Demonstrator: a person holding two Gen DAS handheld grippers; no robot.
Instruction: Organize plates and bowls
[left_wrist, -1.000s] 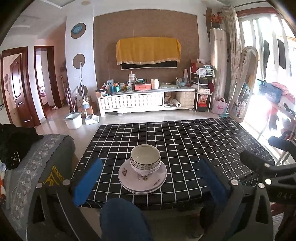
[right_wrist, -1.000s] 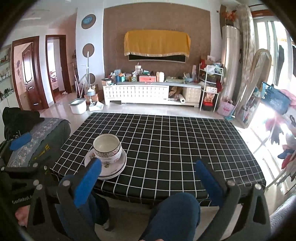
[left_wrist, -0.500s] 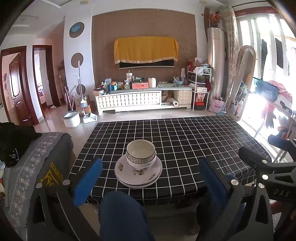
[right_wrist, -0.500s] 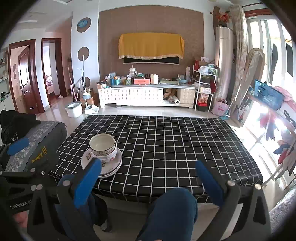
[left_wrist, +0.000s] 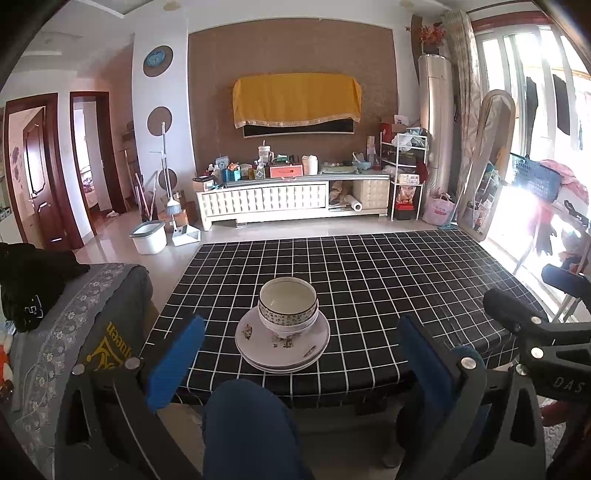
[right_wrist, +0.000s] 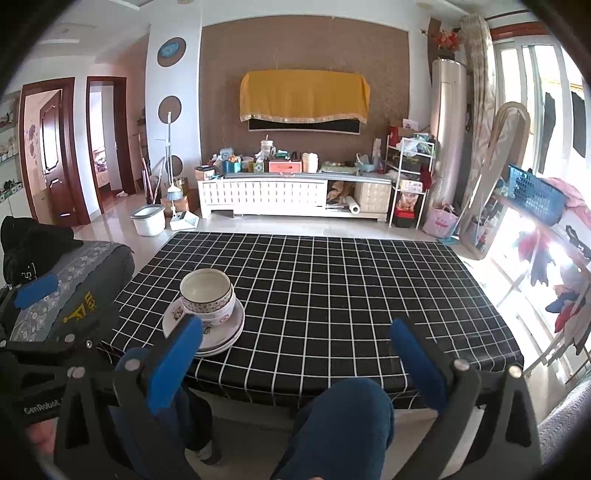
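White floral plates (left_wrist: 282, 345) lie stacked near the front edge of a table with a black grid cloth (left_wrist: 369, 280). Nested patterned bowls (left_wrist: 288, 304) stand on top of the plates. In the right wrist view the same plates (right_wrist: 229, 330) and bowls (right_wrist: 207, 293) sit at the table's front left. My left gripper (left_wrist: 301, 354) hangs open in front of the table's edge, short of the stack, with nothing between its blue pads. My right gripper (right_wrist: 297, 356) is open too, held off the table's front edge to the right of the stack.
A person's knees in blue trousers (left_wrist: 247, 428) are below the front edge. A grey sofa arm (left_wrist: 81, 317) with dark clothing stands left of the table. A white TV cabinet (left_wrist: 291, 197) lines the far wall, and a drying rack with clothes (right_wrist: 546, 236) stands right.
Both grippers have drawn back a little from the table and risen slightly. The stack of plates and bowls has not moved, and both stay open.
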